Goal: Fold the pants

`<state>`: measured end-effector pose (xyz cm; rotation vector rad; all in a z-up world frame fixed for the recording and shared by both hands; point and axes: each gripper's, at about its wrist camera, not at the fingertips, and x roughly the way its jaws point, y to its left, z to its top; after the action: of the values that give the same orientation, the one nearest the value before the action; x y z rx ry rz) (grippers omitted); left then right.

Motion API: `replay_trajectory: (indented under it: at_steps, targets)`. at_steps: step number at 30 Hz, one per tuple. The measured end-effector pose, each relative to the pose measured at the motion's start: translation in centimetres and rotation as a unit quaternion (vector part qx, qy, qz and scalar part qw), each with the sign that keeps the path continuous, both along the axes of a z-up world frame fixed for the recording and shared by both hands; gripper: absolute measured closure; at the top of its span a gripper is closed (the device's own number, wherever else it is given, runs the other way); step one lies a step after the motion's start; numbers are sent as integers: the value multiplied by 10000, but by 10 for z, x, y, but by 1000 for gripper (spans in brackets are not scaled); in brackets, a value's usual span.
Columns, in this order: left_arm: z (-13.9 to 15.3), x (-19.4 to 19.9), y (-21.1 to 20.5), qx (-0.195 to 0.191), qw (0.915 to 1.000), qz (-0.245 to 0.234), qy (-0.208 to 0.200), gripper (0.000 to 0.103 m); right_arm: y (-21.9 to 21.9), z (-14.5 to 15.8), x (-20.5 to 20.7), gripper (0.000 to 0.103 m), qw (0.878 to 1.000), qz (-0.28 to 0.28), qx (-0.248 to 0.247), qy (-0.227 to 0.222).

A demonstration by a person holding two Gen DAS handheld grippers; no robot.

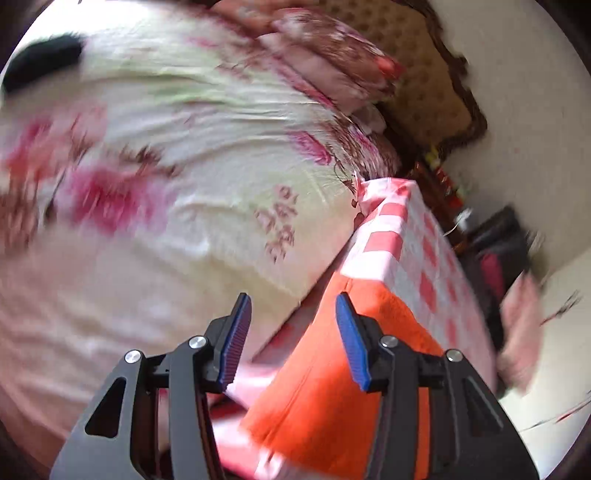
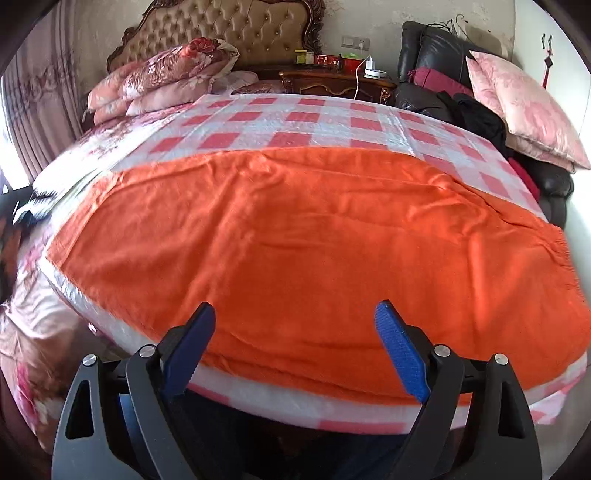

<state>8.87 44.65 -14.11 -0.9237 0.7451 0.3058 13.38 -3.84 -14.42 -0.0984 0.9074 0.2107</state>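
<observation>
No pants show clearly in either view. An orange cloth (image 2: pixel 295 236) lies spread flat over a pink and white checked board (image 2: pixel 280 122) on the bed. My right gripper (image 2: pixel 295 325) is open and empty, low over the cloth's near edge. My left gripper (image 1: pixel 293 314) is open and empty, at the left edge of the orange cloth (image 1: pixel 325 369) and the checked board (image 1: pixel 399 236). The left wrist view is tilted and blurred. A black item (image 1: pixel 40 62) lies at the far left on the bedsheet; I cannot tell what it is.
A floral bedsheet (image 1: pixel 166 155) covers the bed left of the board. Folded floral quilts (image 2: pixel 159 81) sit by the tufted headboard (image 2: pixel 225 29). A wooden nightstand (image 2: pixel 332 81) and a dark sofa (image 2: pixel 454 96) with pink cushions (image 2: pixel 524 110) stand at the back right.
</observation>
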Motion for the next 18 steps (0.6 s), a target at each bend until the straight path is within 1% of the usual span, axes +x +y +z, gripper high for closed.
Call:
replay_trajectory:
  at_steps: [1, 3, 5, 6, 8, 9, 10, 11, 12, 13, 14, 15, 16, 17, 18]
  targets:
    - [-10, -21, 2, -353, 9993, 3, -159, 50, 4, 2, 1, 18, 10000, 8, -9, -46]
    - [-31, -52, 1, -1098, 9930, 64, -434, 44, 17, 4, 5, 18, 9999, 68, 21, -148]
    - [-48, -68, -5, -1593, 9858, 51, -531, 44, 26, 3, 9, 18, 9998, 103, 17, -196]
    - [-56, -72, -6, -1730, 9832, 43, -585, 44, 32, 0, 12, 18, 9998, 121, -38, -178]
    - [-75, -71, -10, -2112, 9753, -112, -639, 44, 38, -9, 18, 18, 9999, 101, -57, -66]
    - [-83, -70, -13, -2357, 9689, -134, -745, 46, 39, -13, 19, 19, 10000, 76, -52, -7]
    - [-90, -70, -15, -2705, 9574, -180, -993, 46, 39, -20, 21, 19, 9999, 40, -46, 118]
    - [-95, -66, -15, -2971, 9468, -271, -1203, 46, 40, -25, 21, 19, 9997, 26, -54, 222]
    - [-98, -60, -17, -3164, 9383, -393, -1341, 46, 40, -27, 19, 18, 9998, 48, -105, 179]
    - [-100, -54, -21, -3307, 9318, -523, -1403, 46, 42, -27, 17, 18, 9997, 84, -190, 96]
    - [-101, -50, -23, -3365, 9293, -564, -1415, 46, 41, -28, 17, 17, 9998, 58, -155, 119]
    - [-101, -48, -23, -3393, 9274, -579, -1467, 50, 40, -27, 17, 17, 9998, 37, -131, 158]
    - [-100, -44, -22, -3440, 9233, -617, -1591, 54, 41, -28, 17, 17, 9997, 48, -152, 158]
    - [-99, -41, -20, -3451, 9222, -629, -1630, 57, 41, -28, 17, 17, 9997, 57, -168, 153]
    - [-98, -40, -17, -3409, 9238, -612, -1630, 68, 40, -29, 16, 17, 9997, 54, -161, 147]
